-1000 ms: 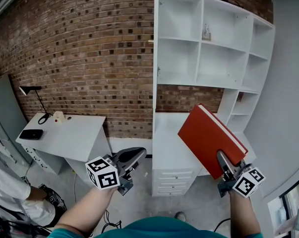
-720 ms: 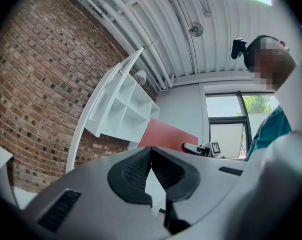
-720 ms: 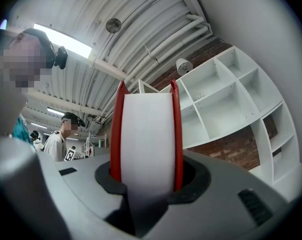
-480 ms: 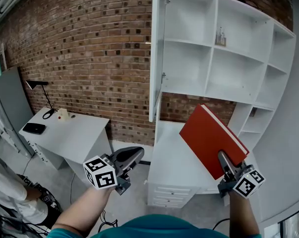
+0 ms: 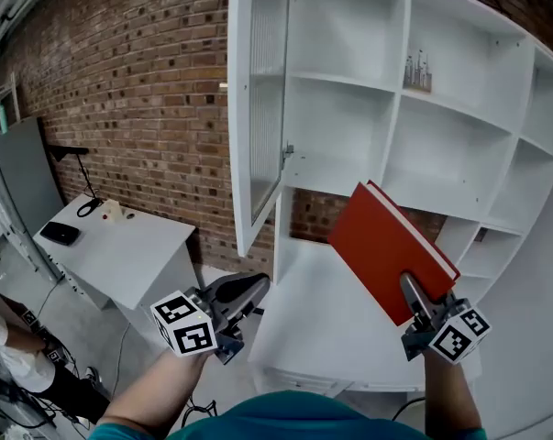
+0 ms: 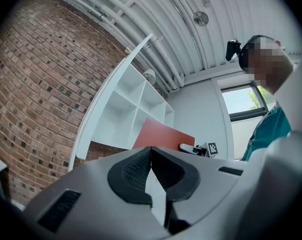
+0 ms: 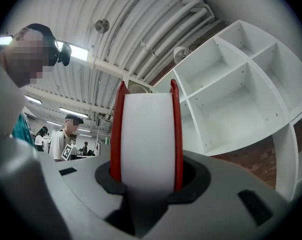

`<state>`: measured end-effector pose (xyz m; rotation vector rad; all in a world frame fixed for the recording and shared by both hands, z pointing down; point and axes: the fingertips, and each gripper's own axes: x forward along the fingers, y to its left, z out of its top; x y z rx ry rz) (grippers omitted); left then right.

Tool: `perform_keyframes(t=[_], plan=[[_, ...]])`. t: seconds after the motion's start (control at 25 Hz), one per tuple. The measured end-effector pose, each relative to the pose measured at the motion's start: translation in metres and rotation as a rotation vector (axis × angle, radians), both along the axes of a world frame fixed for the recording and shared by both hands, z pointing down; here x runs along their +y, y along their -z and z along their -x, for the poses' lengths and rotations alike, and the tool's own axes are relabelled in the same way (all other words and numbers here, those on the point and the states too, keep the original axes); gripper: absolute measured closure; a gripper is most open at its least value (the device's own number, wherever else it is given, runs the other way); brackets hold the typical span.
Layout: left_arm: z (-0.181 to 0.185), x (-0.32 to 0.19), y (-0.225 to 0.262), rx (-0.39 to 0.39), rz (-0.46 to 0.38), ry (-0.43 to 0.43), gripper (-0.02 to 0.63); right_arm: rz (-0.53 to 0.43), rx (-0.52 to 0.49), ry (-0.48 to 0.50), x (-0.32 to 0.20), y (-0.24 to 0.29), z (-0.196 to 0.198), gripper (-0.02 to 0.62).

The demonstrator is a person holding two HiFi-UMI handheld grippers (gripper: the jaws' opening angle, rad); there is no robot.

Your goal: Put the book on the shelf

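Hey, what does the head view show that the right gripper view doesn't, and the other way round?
Only the head view: the left gripper, shut and empty, the white desk and the open cabinet door. Only the right gripper view: the ceiling pipes and a bystander behind. Both: the red book clamped in the right gripper, and the white shelf unit.

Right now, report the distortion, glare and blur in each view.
Head view: sharp, evenly lit, but the lens bows the straight edges of the white shelf unit. Left gripper view: fisheye circle, black corners; the window is bright; the left hand-held gripper looks soft. Right gripper view: same dark rim; the page edge of the red book is blurred; a ceiling light glares.
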<state>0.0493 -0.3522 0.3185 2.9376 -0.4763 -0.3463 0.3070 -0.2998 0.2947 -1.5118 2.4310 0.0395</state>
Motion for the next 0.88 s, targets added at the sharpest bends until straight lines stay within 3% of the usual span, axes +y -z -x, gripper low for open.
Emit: perform_keyframes(t=[0.2, 0.56, 0.88], plan=[[-0.022, -0.017, 0.001, -0.012, 0.004, -0.028, 0.589, -0.016, 0.043, -0.02, -0.033, 0.006, -0.009, 0.425], [-0.027, -0.031, -0.004, -0.061, -0.004, -0.128, 0.589, -0.059, 0.208, -0.151, -0.064, 0.016, 0.008, 0.425], [-0.025, -0.033, 0.002, -0.063, -0.02, -0.127, 0.589, -0.073, 0.367, -0.206, -0.082, 0.029, 0.016, 0.425]])
